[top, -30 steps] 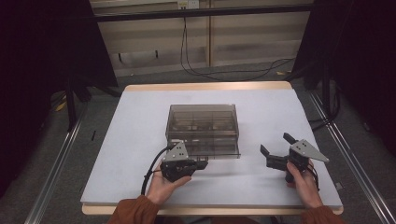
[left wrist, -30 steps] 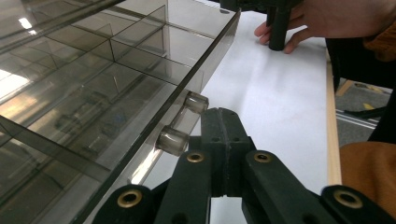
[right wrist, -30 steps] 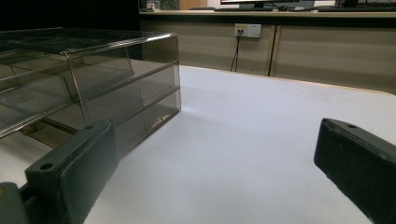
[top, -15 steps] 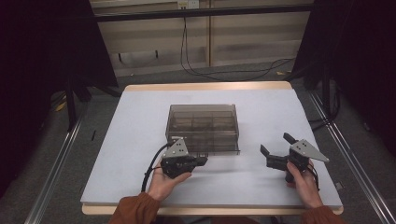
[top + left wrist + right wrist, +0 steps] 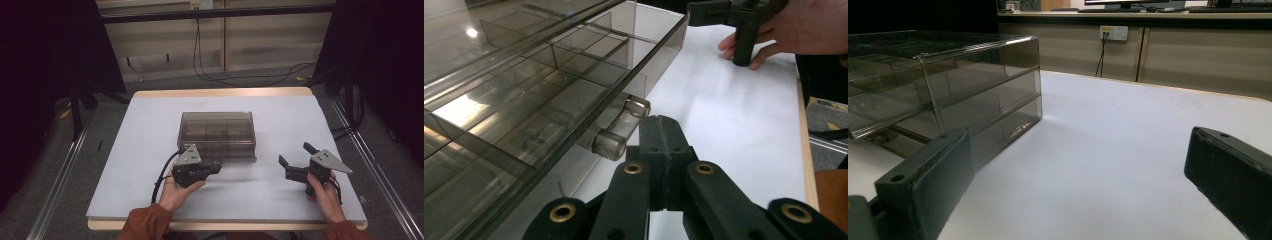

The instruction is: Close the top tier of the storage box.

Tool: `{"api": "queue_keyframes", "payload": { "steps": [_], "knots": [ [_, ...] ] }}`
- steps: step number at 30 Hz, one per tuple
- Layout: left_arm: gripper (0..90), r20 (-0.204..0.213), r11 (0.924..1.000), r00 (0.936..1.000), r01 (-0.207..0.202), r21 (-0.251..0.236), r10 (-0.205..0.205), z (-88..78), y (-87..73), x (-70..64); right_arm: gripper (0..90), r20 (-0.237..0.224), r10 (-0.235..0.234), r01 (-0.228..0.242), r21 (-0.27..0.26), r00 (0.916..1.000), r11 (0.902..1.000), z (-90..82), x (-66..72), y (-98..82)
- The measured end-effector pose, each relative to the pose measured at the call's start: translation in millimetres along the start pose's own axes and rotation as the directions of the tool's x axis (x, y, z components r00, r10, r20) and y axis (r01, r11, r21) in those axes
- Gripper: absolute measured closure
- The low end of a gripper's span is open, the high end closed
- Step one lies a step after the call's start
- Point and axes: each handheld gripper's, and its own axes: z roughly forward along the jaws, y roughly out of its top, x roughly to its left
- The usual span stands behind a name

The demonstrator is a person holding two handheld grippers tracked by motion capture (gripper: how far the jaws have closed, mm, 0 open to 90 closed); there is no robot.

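Observation:
A smoky clear drawer box (image 5: 217, 134) stands mid-table. Its front drawer has a clear bar handle (image 5: 620, 128) and seems pulled out slightly. My left gripper (image 5: 216, 167) sits at the box's front edge, its jaws shut with nothing between them. In the left gripper view the left gripper (image 5: 663, 125) has its closed tips just right of the handle, close beside it. My right gripper (image 5: 295, 153) is held open over bare table to the right of the box. From the right gripper (image 5: 1078, 170) the box (image 5: 948, 85) stands off to the left, apart from the jaws.
The white tabletop (image 5: 150, 135) has free room on both sides of the box and behind it. Cables trail from both grippers. Metal rails (image 5: 60, 175) run along the floor beside the table, and a wall with a socket (image 5: 1114, 32) is beyond the far edge.

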Motion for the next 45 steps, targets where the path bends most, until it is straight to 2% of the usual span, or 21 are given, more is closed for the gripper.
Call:
{"api": "queue_keyframes", "payload": {
  "steps": [7, 15, 21, 25, 28, 30, 45],
  "knots": [
    [90.0, -0.002, 0.9999, 1.0, 0.007, -0.009, -0.007, 0.5, -0.4, 4.6, 0.0, 0.001, 0.003, -0.003, 0.0, 1.0, 1.0, 0.2, 0.1, 0.0],
    [90.0, -0.029, 0.9997, 0.9993, 0.024, -0.005, -0.024, -0.7, -0.5, 9.2, 0.0, 0.0, 0.002, -0.002, -0.001, 1.0, 1.0, 0.2, 0.2, 0.0],
    [90.0, -0.024, 0.9997, 0.9994, 0.023, -0.013, -0.023, -0.5, -0.3, 10.7, 0.0, 0.001, 0.002, -0.002, -0.001, 1.0, 1.0, 0.2, -0.2, -0.1],
    [90.0, -0.04, 0.9998, 0.999, 0.02, -0.005, -0.02, -1.0, 0.9, 12.3, 0.0, 0.001, 0.003, -0.003, -0.001, 1.0, 1.0, 0.2, -0.2, -0.1],
    [90.0, -0.045, 0.9995, 0.9987, 0.022, -0.021, -0.023, 0.1, 2.5, 13.7, 0.0, 0.001, 0.008, -0.008, 0.0, 1.0, 1.0, 0.0, -0.1, 0.0],
    [90.0, -0.05, 0.9998, 0.9986, 0.018, -0.009, -0.018, 0.3, 2.7, 13.6, 0.0, 0.001, 0.007, -0.007, 0.0, 1.0, 1.0, 0.0, -0.1, 0.0],
    [90.0, -0.054, 0.9993, 0.998, 0.031, -0.021, -0.032, 3.2, 3.4, 19.1, 0.0, 0.0, 0.002, -0.002, -0.003, 1.0, 1.0, 0.0, -0.1, -0.1]
  ]
}}
